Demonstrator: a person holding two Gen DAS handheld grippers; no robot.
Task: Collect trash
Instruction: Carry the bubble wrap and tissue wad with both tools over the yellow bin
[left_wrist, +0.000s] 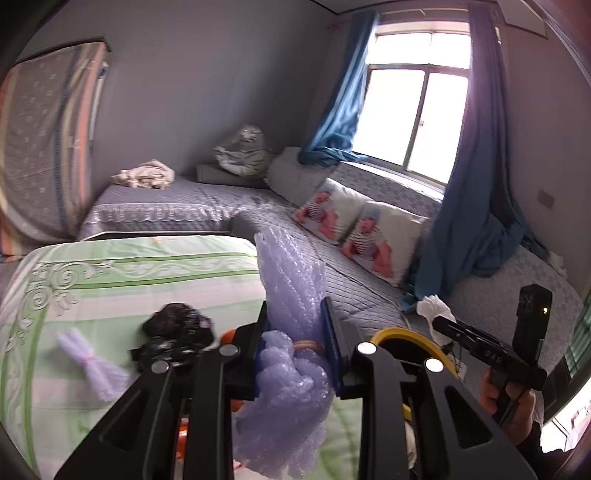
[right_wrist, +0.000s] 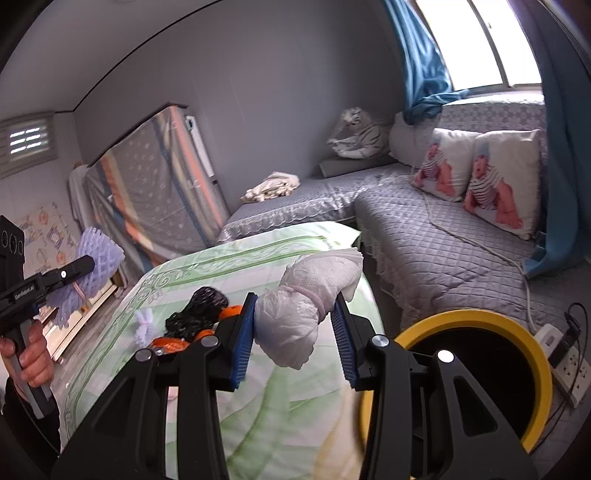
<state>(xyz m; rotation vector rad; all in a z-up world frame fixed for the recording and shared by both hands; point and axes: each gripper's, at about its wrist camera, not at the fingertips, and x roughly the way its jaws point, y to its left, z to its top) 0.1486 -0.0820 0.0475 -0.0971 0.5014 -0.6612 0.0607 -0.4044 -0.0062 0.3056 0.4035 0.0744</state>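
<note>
The yellow-rimmed bin (right_wrist: 476, 373) stands on the floor just beside the green-covered bed (right_wrist: 258, 266); its inside is dark, so I cannot tell what it holds. The left gripper (left_wrist: 298, 338) is clamped on a purple foam-net bundle (left_wrist: 291, 295) at its rubber-banded waist, the long axis running up and away from the fingers, the fanned end uppermost. The right gripper (right_wrist: 293, 332) pinches a white wrapped wad (right_wrist: 306, 295) at its tied neck, lying slantwise, the upper end toward the sofa (right_wrist: 443, 240). On the bedcover remain a black crumpled bag (right_wrist: 195, 310), orange scraps (right_wrist: 170, 343) and a small purple net piece (right_wrist: 144, 326).
</note>
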